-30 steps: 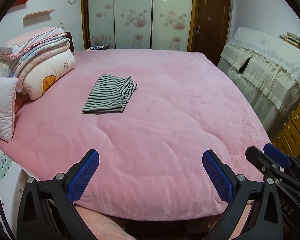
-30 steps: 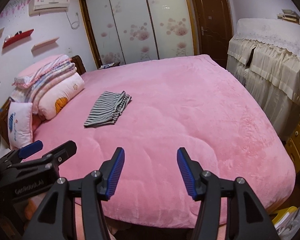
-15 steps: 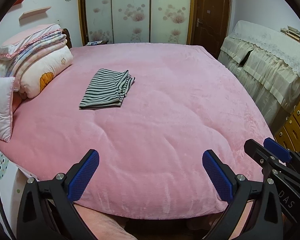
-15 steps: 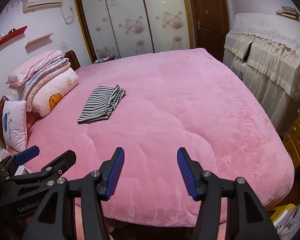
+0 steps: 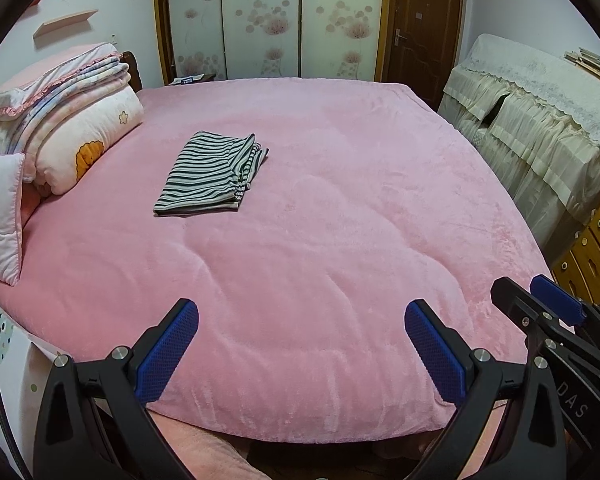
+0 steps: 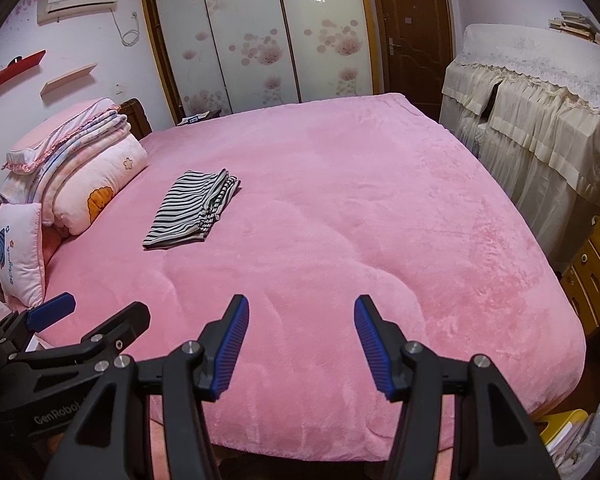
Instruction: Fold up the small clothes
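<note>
Pink blanket: spread over the whole bed, seen from the left wrist.
Striped garment: folded flat on the blanket, near the stacked bedding, well apart from both grippers.
Left gripper: jaws held wide apart, nothing between them, above the near bed edge.
Right wrist, striped garment: seen left of centre on the blanket.
Right gripper: jaws apart, nothing gripped.
Left gripper: seen at lower left, just beside the right one.
</note>
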